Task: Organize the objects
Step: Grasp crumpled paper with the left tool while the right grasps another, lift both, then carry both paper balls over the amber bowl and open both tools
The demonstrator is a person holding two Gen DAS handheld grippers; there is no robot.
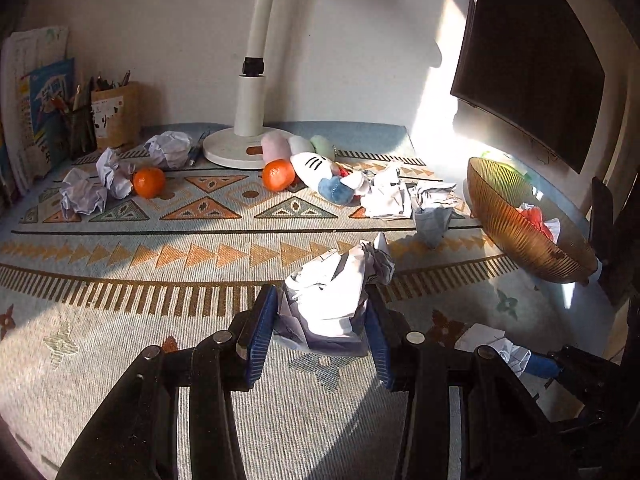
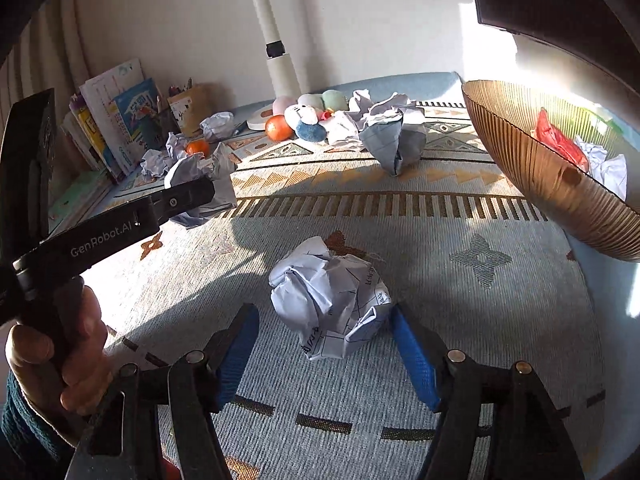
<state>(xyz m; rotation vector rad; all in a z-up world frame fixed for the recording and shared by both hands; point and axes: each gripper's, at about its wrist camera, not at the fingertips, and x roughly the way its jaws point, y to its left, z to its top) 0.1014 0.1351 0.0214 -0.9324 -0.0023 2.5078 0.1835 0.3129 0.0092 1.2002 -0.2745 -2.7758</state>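
Note:
My left gripper (image 1: 322, 300) is shut on a crumpled white paper ball (image 1: 332, 296), held just above the patterned cloth. In the right wrist view that same gripper (image 2: 188, 196) shows at the left with its paper (image 2: 208, 176), held by a person's hand (image 2: 60, 360). My right gripper (image 2: 323, 314) stands open around another crumpled paper ball (image 2: 332, 296) lying on the cloth. Its right pad is close to the paper and its left pad is clear of it. An amber ribbed glass bowl (image 2: 540, 168) with red wrapping and paper inside stands to the right.
Two oranges (image 1: 149, 182) (image 1: 279, 175), plush toys (image 1: 316, 168) and several more paper balls (image 1: 432, 208) lie across the far cloth. A white lamp base (image 1: 236, 148) stands at the back. Books (image 2: 116, 120) and a pen holder line the left wall; a dark monitor (image 1: 528, 60) hangs at upper right.

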